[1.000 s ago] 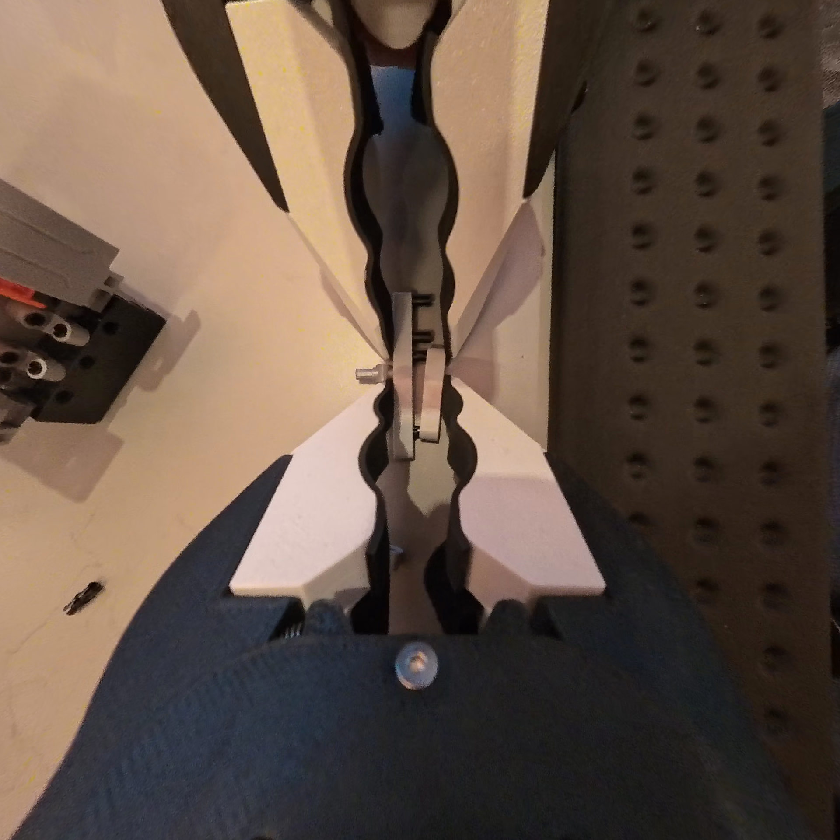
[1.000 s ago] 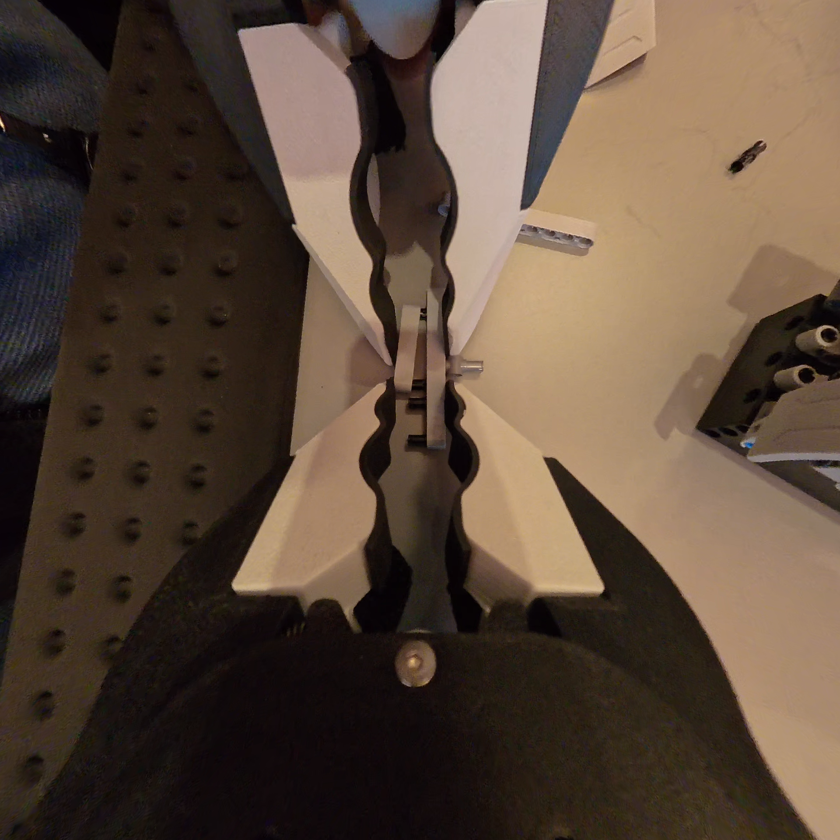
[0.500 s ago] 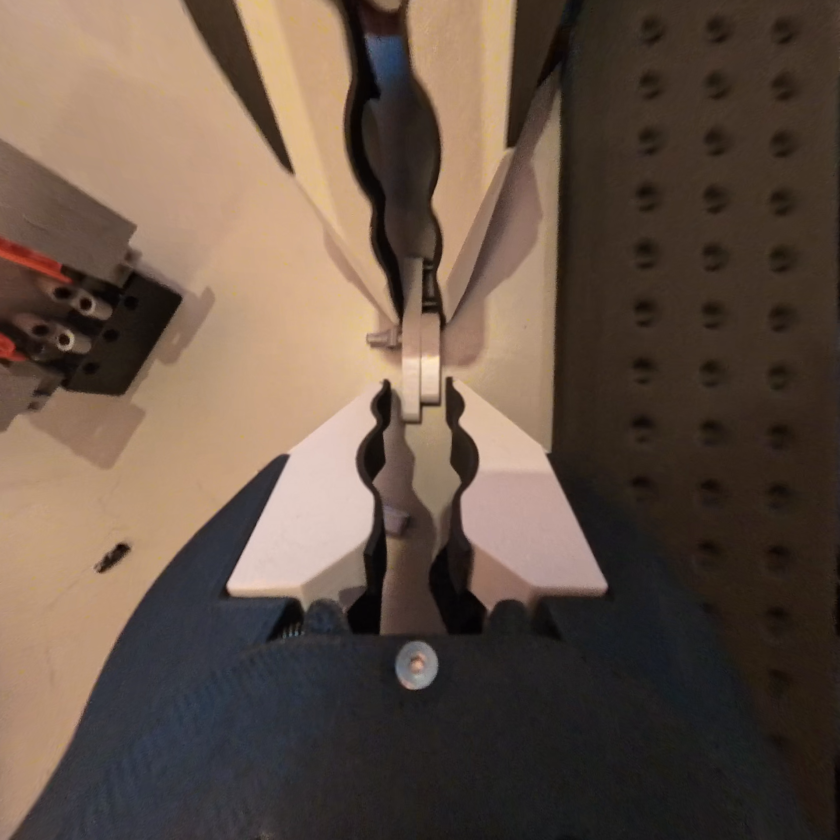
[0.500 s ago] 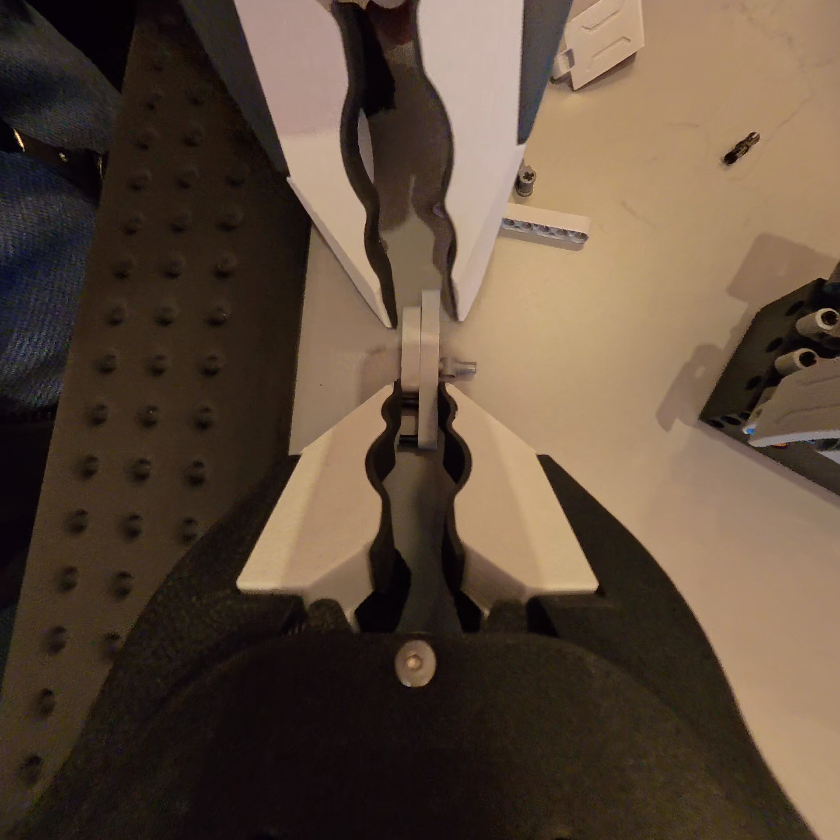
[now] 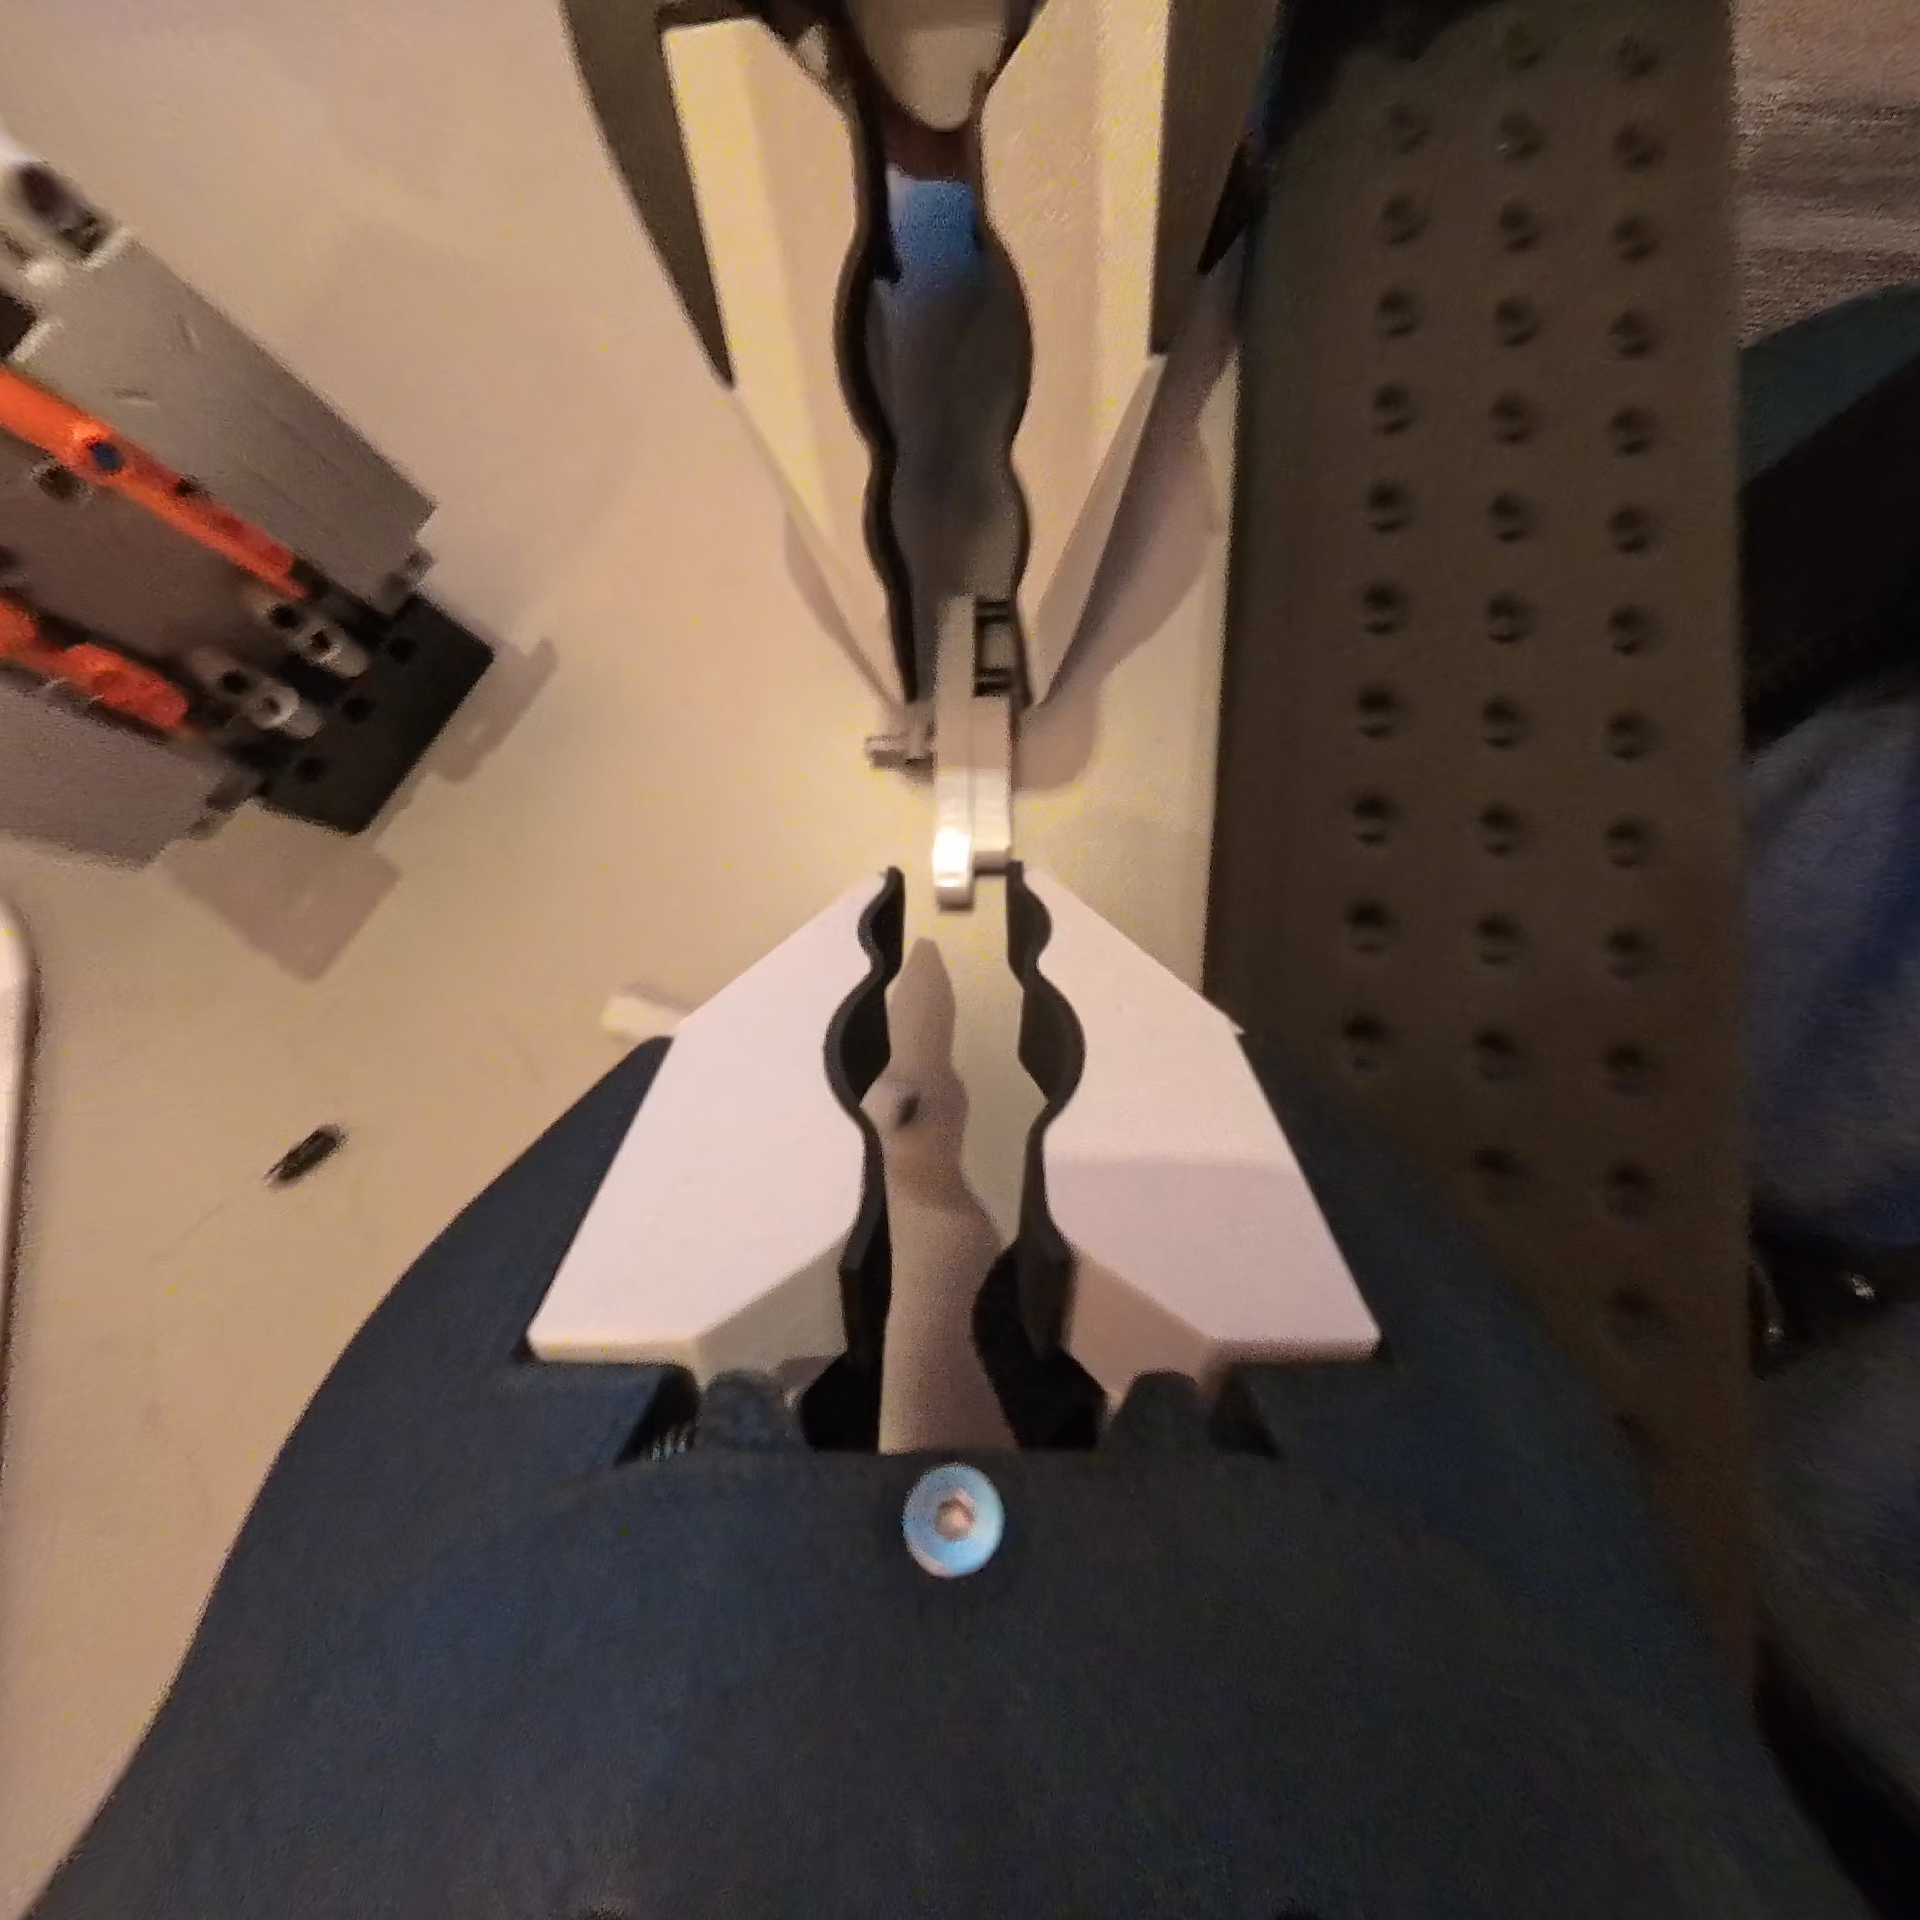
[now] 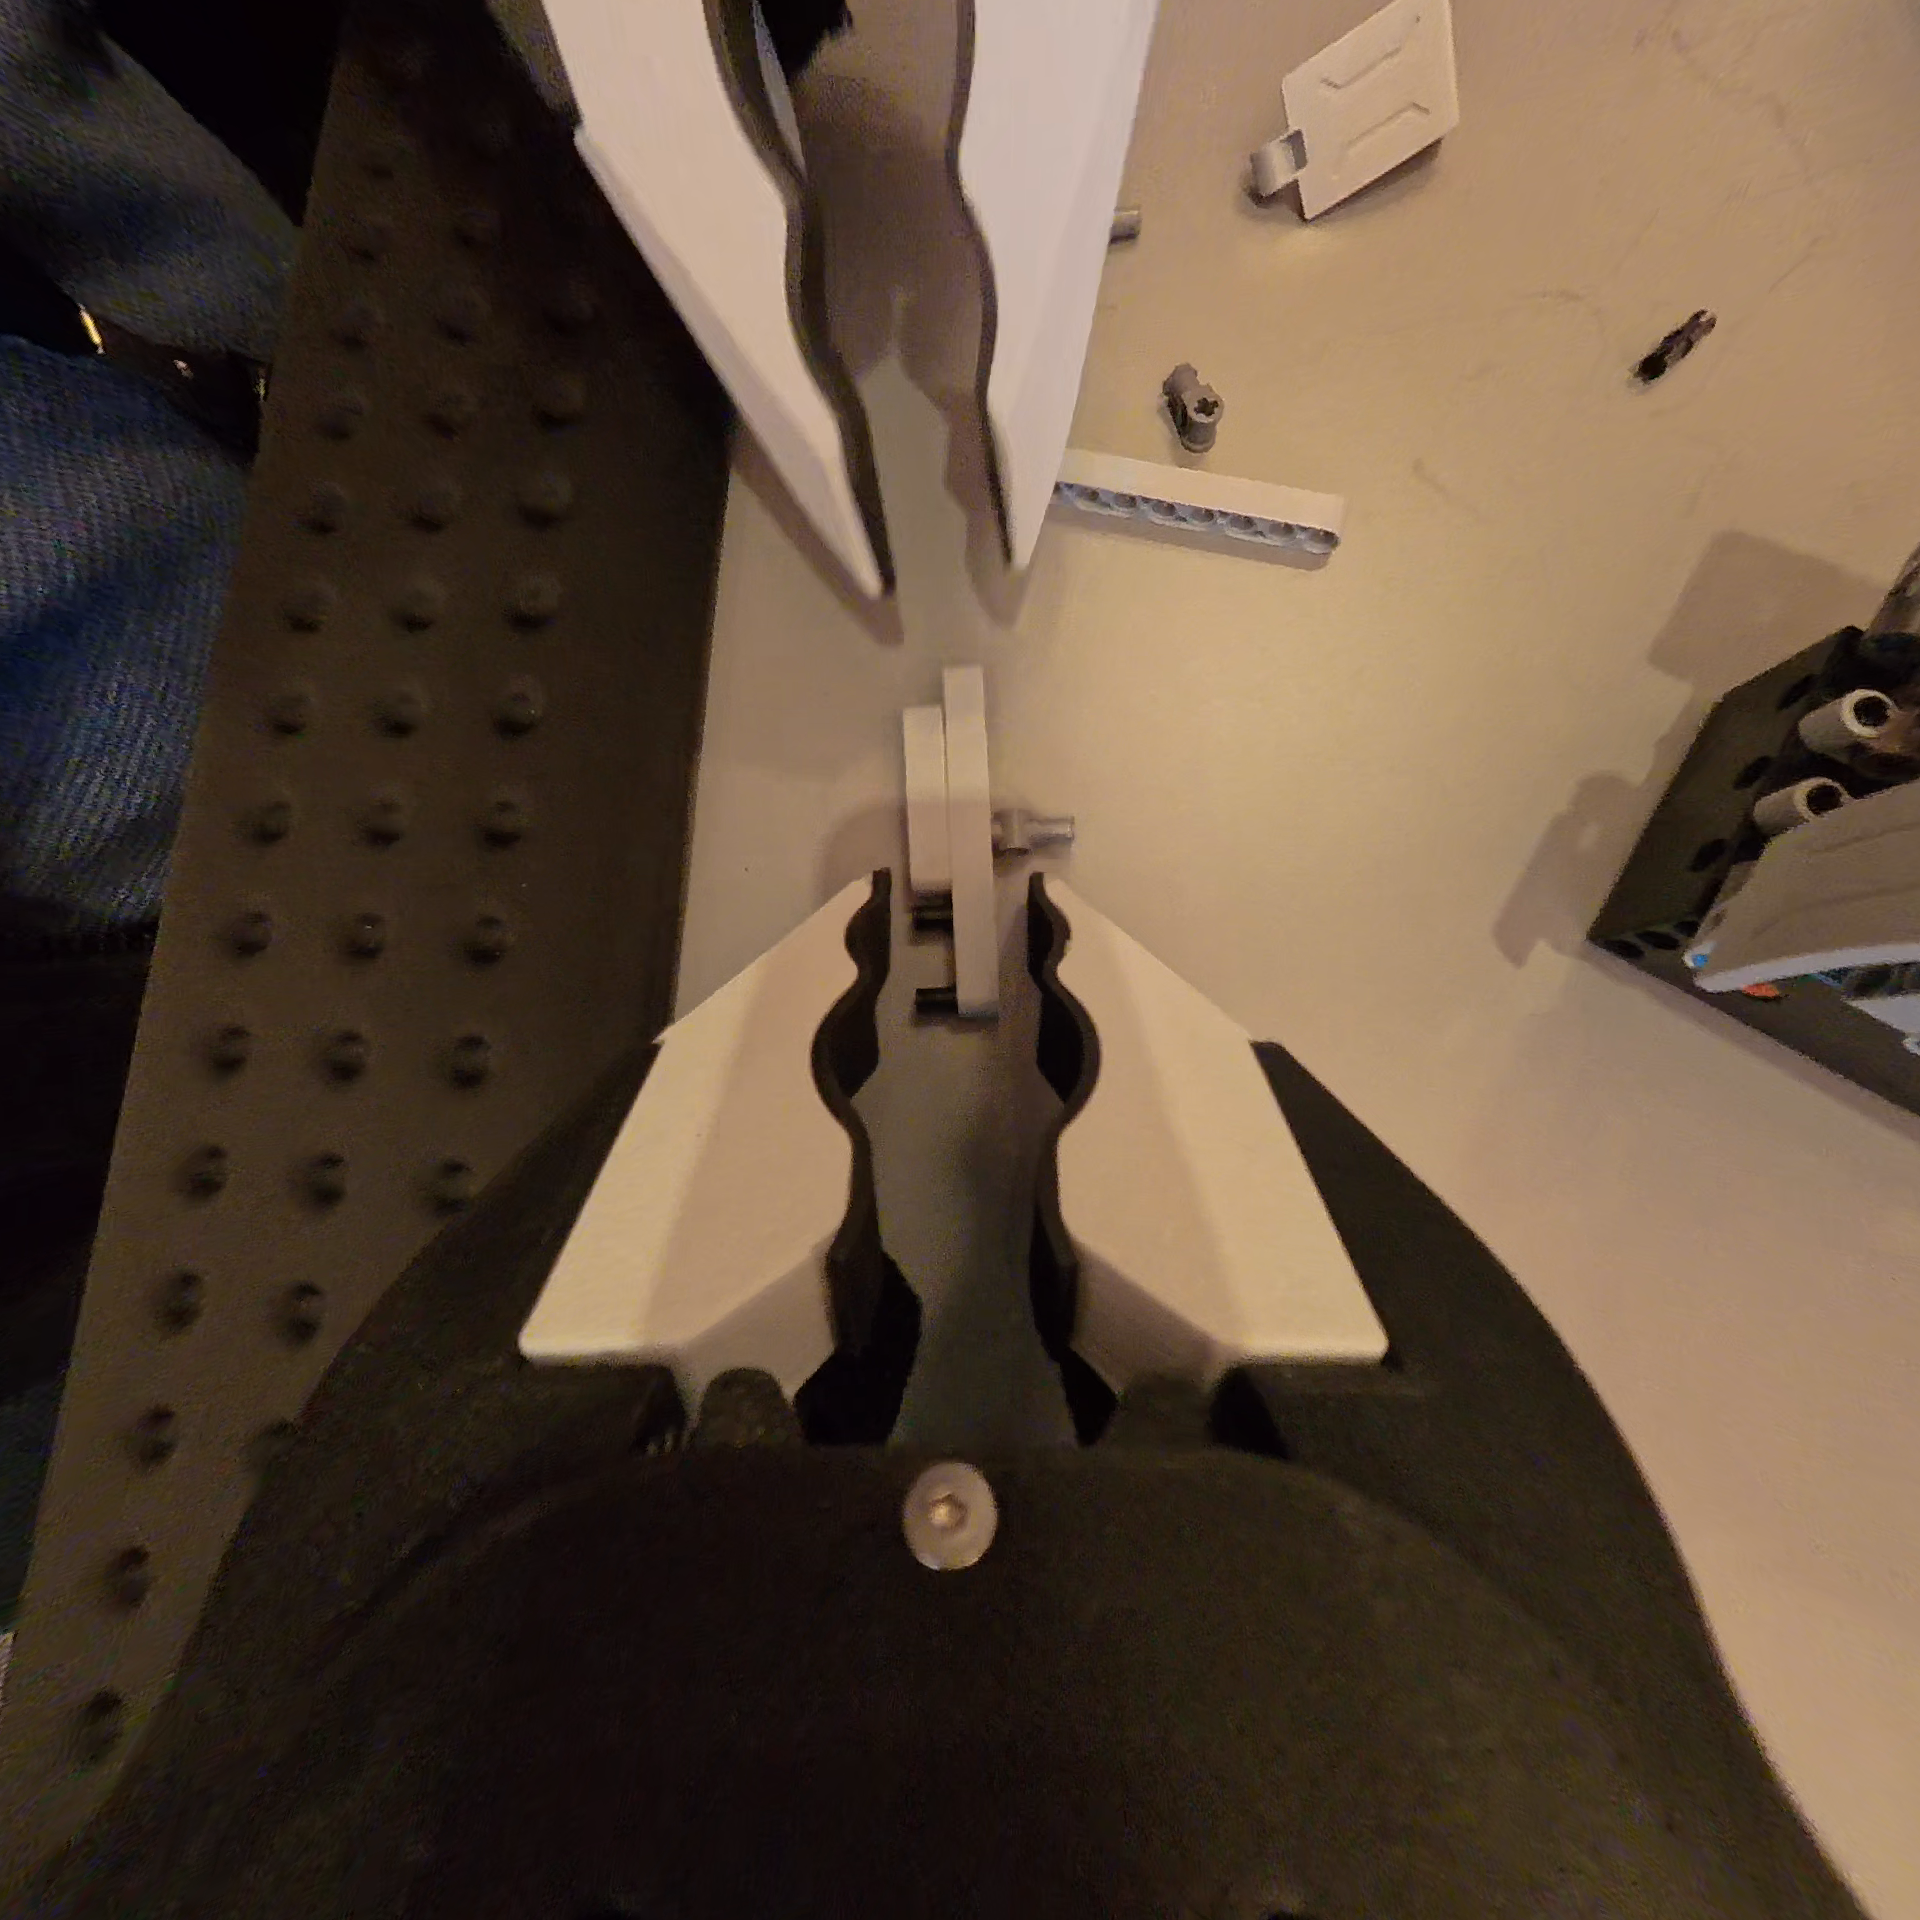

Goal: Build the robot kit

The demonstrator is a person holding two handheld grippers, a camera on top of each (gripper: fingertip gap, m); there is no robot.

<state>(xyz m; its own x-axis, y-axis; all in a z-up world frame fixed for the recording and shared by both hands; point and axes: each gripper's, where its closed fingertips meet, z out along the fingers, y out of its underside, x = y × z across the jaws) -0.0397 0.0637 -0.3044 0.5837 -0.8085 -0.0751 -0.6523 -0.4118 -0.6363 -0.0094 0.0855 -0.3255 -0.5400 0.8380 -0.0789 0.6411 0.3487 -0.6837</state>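
Note:
A small grey assembly (image 6: 966,790) of two flat rounded pieces joined by black pins, with a grey pin sticking out sideways, hangs above the cream table. My right gripper (image 6: 958,883) is shut on its near end. In the left wrist view the assembly (image 5: 971,821) sticks out of the right gripper (image 5: 971,696) opposite. My left gripper (image 5: 953,883) faces it tip to tip, just short of the free end. Its jaws stand slightly apart and empty. It also shows at the top of the right wrist view (image 6: 945,582), clear of the assembly.
A dark studded baseplate (image 5: 1507,727) (image 6: 364,831) runs along one side. A grey, black and orange brick model (image 5: 208,623) (image 6: 1818,883) lies on the other. A white holed beam (image 6: 1195,509), grey connector (image 6: 1195,400), grey panel (image 6: 1361,114) and black pin (image 6: 1673,348) lie loose. The left gripper's tips are roughly 5 centimeters from the right gripper's.
Both grippers held the assembly a second ago. My left gripper has come off it and drawn back, so the assembly stays in my right gripper alone.

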